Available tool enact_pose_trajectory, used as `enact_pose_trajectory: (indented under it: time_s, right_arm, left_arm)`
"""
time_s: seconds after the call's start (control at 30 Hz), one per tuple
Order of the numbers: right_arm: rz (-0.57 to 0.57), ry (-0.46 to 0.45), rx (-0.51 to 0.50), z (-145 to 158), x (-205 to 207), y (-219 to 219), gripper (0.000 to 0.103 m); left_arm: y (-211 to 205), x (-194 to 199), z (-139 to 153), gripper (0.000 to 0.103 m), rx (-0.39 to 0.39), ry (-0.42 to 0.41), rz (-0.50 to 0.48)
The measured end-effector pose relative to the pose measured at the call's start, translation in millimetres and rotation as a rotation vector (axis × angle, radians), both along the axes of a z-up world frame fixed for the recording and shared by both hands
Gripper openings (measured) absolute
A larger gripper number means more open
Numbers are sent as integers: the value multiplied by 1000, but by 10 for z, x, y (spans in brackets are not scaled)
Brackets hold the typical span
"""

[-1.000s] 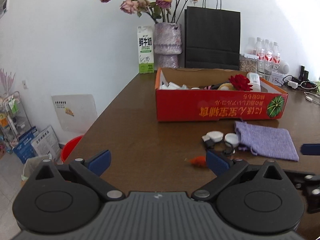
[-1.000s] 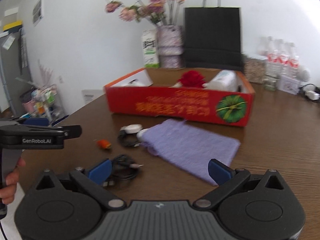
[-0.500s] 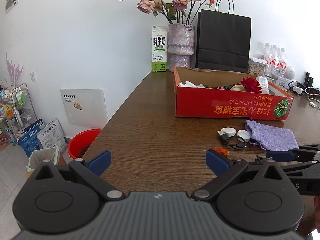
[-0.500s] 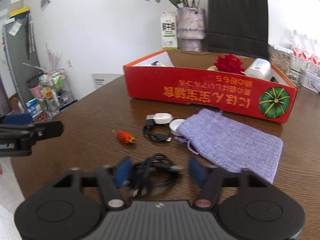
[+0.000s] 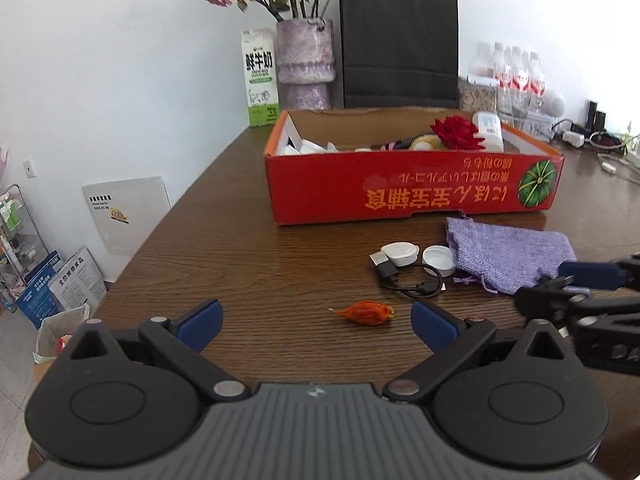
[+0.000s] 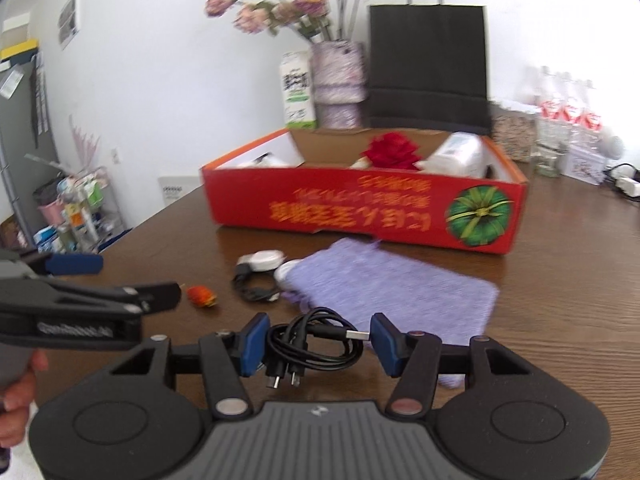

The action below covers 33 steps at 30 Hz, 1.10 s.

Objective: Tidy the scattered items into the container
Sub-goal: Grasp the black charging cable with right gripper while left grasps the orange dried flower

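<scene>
Where the loose things lie: on the brown table, in front of the red box.
Loose things: purple pouch, two white caps, thin black cord, small orange thing.
In the way: pouch, caps and cord lie between both tongs and the box.
Behind the box: milk carton, flower vase, black paper bag, water bottles.
Writing: carton says 鲜牛奶; yellow letters on the box are upside down.
Left tongs: wide apart, nothing in them, orange thing just ahead.
Right tongs: just closed halfway, both pads pressing a coiled black cable.
</scene>
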State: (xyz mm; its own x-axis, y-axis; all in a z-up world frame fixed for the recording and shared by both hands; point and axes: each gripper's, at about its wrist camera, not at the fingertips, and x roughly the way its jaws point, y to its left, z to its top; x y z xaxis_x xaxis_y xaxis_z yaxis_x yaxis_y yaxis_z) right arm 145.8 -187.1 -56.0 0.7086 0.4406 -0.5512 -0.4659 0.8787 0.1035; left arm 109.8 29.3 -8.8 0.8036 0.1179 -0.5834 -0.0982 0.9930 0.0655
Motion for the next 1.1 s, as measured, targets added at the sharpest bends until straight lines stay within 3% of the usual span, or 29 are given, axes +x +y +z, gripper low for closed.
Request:
enact_pose_trajectory:
  time_s: [0.1, 0.3, 0.37, 0.43, 0.73, 1.1]
  right_arm:
    - [-28, -9, 16, 30, 46, -109, 55]
    - [-34, 1, 19, 37, 125, -214, 55]
    - [-28, -2, 20, 34, 135, -221, 55]
    - [-21, -6, 24, 39, 135, -212, 55]
    - [-18, -3, 29, 39, 149, -204, 55]
    - [-31, -1, 35, 38, 236, -231, 55]
  left_arm:
    - [-25, 148, -86, 96, 1, 38, 14]
    - [6, 223, -178, 71, -58, 51, 12]
    - [-1, 215, -178, 50, -64, 37, 6]
    - [3, 213, -164, 42, -73, 36, -5]
    - [22, 171, -128, 41, -108, 32, -17]
    - [29, 184, -92, 41, -95, 12, -21]
